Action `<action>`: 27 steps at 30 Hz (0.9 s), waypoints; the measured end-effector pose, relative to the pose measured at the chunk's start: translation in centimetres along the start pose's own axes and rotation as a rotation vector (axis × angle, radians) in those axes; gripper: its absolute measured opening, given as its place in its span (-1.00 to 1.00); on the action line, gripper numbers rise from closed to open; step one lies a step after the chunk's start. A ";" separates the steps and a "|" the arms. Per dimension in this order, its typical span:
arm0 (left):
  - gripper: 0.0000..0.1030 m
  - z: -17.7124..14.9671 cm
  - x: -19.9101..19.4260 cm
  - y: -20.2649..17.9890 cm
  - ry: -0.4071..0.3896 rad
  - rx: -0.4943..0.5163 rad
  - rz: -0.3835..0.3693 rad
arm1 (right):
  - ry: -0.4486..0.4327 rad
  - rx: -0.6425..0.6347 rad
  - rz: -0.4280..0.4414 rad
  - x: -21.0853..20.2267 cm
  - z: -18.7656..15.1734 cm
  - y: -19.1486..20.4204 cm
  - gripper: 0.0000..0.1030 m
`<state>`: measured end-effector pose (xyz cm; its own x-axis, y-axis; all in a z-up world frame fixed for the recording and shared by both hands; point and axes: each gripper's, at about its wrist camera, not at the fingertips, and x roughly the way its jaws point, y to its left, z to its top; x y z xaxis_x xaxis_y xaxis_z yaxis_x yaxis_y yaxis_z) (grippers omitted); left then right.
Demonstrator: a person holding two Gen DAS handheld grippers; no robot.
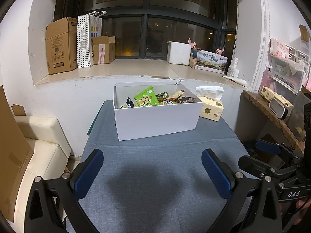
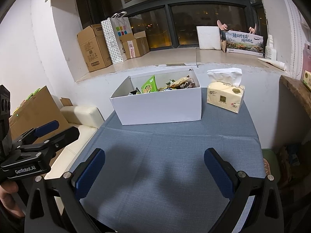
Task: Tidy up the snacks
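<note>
Both grippers, left (image 1: 152, 171) and right (image 2: 154, 171), hang open and empty; snacks (image 1: 145, 99) seemingly all boxed (image 1: 155, 120), so only checking remains.

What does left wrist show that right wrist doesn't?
Only the left wrist view: a wooden counter at right holding small yellow boxes, with clear drawer units above, and the right gripper from the side.

Only the right wrist view: the left gripper from the side, and a green stool at right.

Both: the white box of snacks including a green packet, the tissue pack, the blue tablecloth, and each camera's own gripper open and empty.
</note>
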<state>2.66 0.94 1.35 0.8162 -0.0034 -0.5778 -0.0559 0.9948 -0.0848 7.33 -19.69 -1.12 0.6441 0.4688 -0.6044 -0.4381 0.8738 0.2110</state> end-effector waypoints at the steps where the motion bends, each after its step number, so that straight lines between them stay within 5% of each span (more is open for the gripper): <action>1: 1.00 0.0 0.0 0.0 0.000 0.003 0.003 | 0.000 -0.002 0.001 0.0 0.0 0.0 1.00; 27: 1.00 0.0 0.1 0.0 0.002 0.007 -0.012 | 0.000 -0.012 0.008 -0.1 0.0 0.3 1.00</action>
<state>2.75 0.93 1.23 0.8157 -0.0157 -0.5783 -0.0417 0.9954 -0.0859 7.10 -19.44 -1.04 0.6402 0.4761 -0.6028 -0.4511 0.8682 0.2066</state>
